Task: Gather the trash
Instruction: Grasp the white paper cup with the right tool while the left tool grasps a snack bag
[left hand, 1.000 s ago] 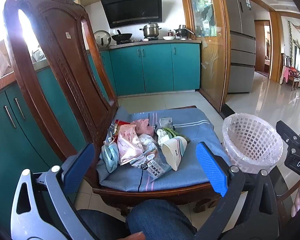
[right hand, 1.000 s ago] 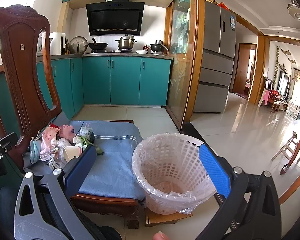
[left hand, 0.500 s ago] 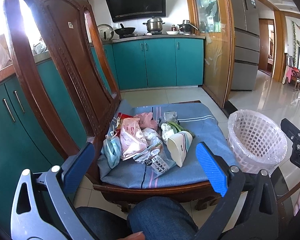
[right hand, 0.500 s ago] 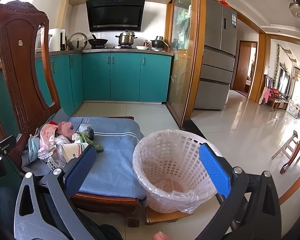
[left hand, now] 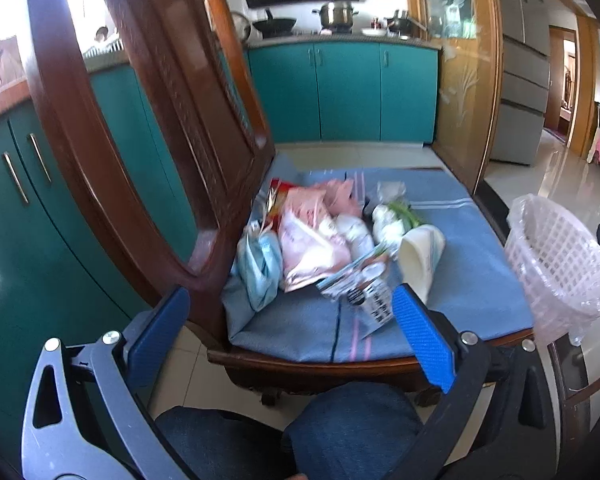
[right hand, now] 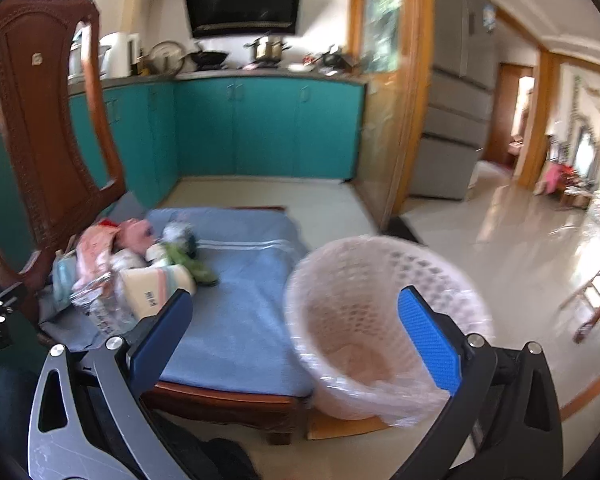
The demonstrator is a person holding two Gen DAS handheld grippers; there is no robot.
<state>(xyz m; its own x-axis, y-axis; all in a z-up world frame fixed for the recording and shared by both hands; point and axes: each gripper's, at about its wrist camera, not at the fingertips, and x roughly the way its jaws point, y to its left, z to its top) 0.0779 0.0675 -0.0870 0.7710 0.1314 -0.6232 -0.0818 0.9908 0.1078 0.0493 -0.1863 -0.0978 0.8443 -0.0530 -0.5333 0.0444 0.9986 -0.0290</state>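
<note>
A pile of trash (left hand: 320,236) lies on the blue cushion (left hand: 472,280) of a wooden chair: pink wrappers, a light blue face mask (left hand: 260,264), a white paper cup (left hand: 420,256) on its side, a printed packet (left hand: 364,288) and green scraps. The pile also shows in the right wrist view (right hand: 132,268). A white plastic basket (right hand: 380,320) lined with a clear bag stands right of the chair; it shows in the left wrist view too (left hand: 560,264). My left gripper (left hand: 292,332) is open and empty, just short of the chair's front edge. My right gripper (right hand: 296,332) is open and empty, near the basket.
The chair's tall carved back (left hand: 140,120) rises on the left. Teal kitchen cabinets (left hand: 340,92) stand behind, with pots on the counter. A grey fridge (right hand: 456,112) and a glass door frame stand to the right. The person's knees (left hand: 340,432) show below.
Both grippers have moved forward and tilted down toward the chair. The pile and the basket look larger and closer. Both stay open and empty.
</note>
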